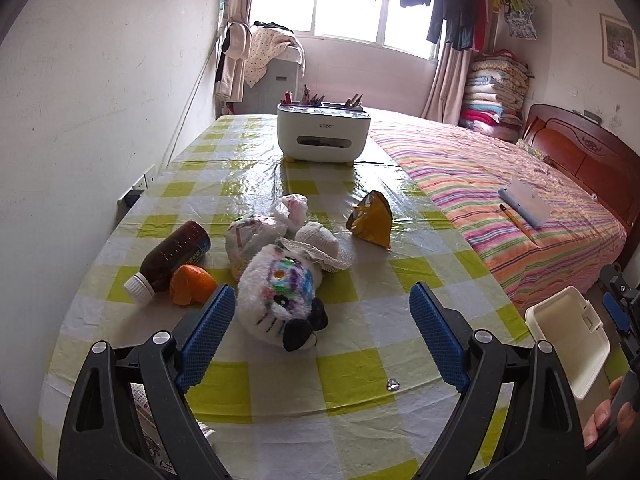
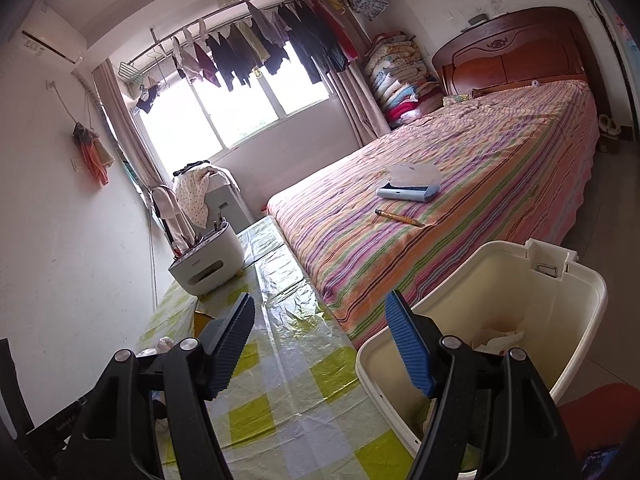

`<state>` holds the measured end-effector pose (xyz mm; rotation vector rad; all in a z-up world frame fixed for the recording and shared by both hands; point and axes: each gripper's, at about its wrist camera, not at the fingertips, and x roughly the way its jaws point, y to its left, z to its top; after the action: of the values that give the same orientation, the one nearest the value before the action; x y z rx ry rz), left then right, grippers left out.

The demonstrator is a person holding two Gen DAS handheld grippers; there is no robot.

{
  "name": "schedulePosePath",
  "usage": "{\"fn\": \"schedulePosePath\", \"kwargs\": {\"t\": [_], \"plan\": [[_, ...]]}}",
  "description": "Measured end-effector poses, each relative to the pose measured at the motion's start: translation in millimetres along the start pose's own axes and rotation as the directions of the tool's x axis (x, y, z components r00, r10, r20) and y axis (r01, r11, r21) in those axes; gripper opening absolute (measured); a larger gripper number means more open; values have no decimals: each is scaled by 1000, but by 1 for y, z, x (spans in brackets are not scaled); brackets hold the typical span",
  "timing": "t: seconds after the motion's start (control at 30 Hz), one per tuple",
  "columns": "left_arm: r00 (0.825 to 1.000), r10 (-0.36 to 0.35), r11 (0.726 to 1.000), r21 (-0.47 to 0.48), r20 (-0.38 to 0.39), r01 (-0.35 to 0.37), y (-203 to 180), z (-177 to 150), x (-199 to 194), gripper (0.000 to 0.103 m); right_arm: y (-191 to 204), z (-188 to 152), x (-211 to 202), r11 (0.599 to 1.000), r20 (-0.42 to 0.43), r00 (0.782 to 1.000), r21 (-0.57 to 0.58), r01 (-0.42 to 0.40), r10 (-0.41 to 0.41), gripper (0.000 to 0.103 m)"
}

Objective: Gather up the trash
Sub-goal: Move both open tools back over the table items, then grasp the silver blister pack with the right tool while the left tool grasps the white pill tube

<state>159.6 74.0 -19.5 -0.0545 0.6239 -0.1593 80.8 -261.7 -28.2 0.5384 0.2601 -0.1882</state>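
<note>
On the checked table [image 1: 352, 380] lie a brown bottle [image 1: 170, 258], an orange peel [image 1: 191, 284], a crumpled plastic bag [image 1: 256, 236], a yellow carton piece [image 1: 372, 220] and a small foil scrap [image 1: 393, 384]. My left gripper [image 1: 320, 332] is open and empty, just in front of a plush toy [image 1: 280, 296]. A white trash bin [image 2: 520, 304] stands at the table's right edge with paper inside; it also shows in the left wrist view [image 1: 568, 336]. My right gripper [image 2: 320, 344] is open and empty, beside the bin's rim.
A white tissue box organiser [image 1: 322, 132] with pencils stands at the table's far end. A striped bed [image 2: 460, 184] lies right of the table, with a blue case [image 2: 408, 190] and a pencil [image 2: 398, 217] on it. A wall runs along the left.
</note>
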Motion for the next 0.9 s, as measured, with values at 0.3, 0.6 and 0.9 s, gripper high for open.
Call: {"fn": "schedulePosePath", "kwargs": {"t": [0.3, 0.6, 0.9], "plan": [[996, 90, 986, -141, -7, -90, 77, -1, -13, 88, 30, -20, 20, 994, -101, 994, -99, -43, 33, 66], [991, 122, 961, -245, -46, -129, 125, -14, -25, 88, 55, -39, 28, 982, -180, 981, -157, -106, 77, 66], [984, 139, 960, -230, -109, -161, 138, -33, -29, 88, 119, -84, 25, 857, -408, 849, -241, -456, 337, 66]]}}
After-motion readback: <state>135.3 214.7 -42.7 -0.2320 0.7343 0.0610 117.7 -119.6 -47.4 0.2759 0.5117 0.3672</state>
